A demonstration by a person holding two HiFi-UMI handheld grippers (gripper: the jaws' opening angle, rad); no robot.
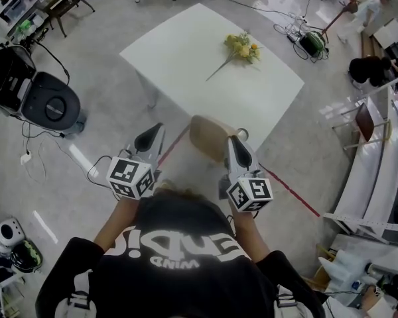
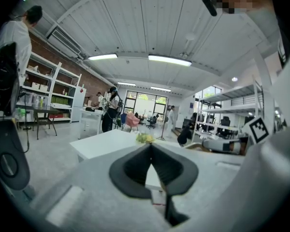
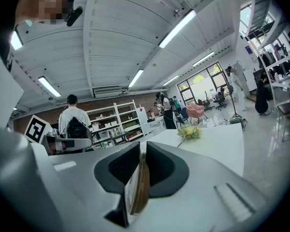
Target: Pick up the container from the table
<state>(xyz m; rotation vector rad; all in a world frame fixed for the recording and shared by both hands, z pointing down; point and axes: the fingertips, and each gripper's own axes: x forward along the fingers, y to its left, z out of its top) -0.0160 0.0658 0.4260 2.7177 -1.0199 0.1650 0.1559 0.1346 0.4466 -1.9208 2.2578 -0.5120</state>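
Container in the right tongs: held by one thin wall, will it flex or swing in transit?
Likely light: the right tongs hold the whole container by one wall. That wall looks thin, like paperboard, so it may flex or crease. Most of it sits off to one side, so it could swing.

3 cameras: 1 worn on the head, 1 riding on each gripper.
The head view looks steeply down past the person's shoulders onto the left gripper [image 1: 154, 132], the right gripper [image 1: 233, 144] and the white table [image 1: 186, 52] just beyond them. Each gripper view sits low and close behind its own jaws, facing almost level across the room towards that table. All 3 views share the table and its yellow flowers [image 1: 241, 46]. The head view and right gripper view also share the container [image 1: 209, 136].
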